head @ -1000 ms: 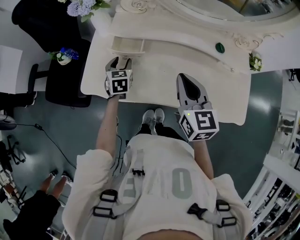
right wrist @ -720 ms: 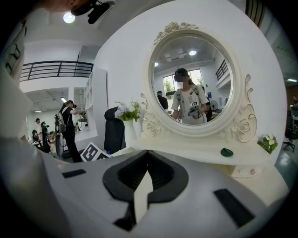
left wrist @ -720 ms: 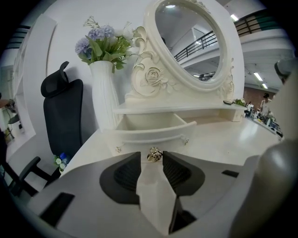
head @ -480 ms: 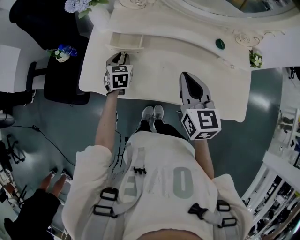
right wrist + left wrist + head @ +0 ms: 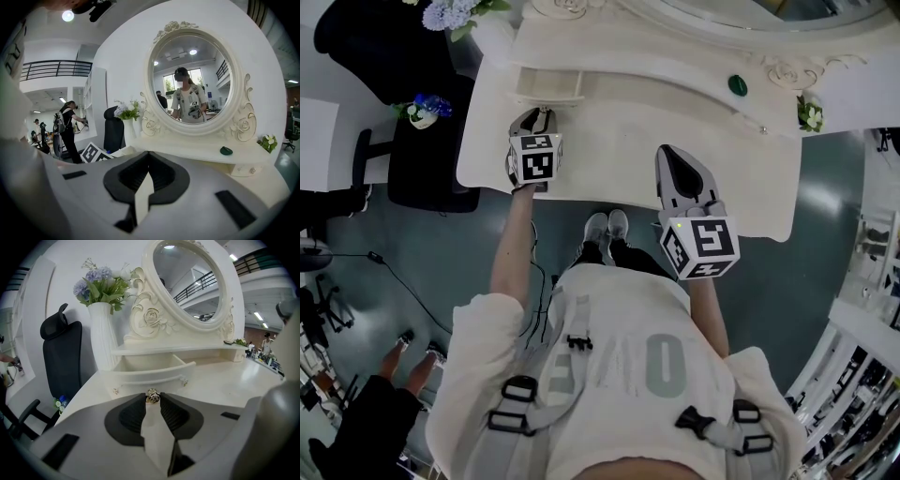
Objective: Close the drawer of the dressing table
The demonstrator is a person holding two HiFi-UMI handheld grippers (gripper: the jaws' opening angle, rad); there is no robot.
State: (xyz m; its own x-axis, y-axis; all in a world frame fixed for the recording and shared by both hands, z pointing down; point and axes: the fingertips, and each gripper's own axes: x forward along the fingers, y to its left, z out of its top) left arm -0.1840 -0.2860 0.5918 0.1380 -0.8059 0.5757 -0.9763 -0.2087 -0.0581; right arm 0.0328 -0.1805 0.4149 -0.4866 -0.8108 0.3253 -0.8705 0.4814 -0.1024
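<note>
1. Two grippers are showing in the head view. The left gripper (image 5: 536,118) is reaching to the drawer (image 5: 551,86), which is sticking out, open, at the table's (image 5: 628,131) back left. The right gripper (image 5: 675,157) is hanging over the table's front, well apart from the drawer.
2. Left gripper view: the jaws are squeezing the drawer's gold knob (image 5: 152,396) between their tips. A vase (image 5: 104,341) is standing behind the drawer, on the left.
3. Right gripper view: the jaws are pressing together on nothing and facing the mirror (image 5: 190,79).
</note>
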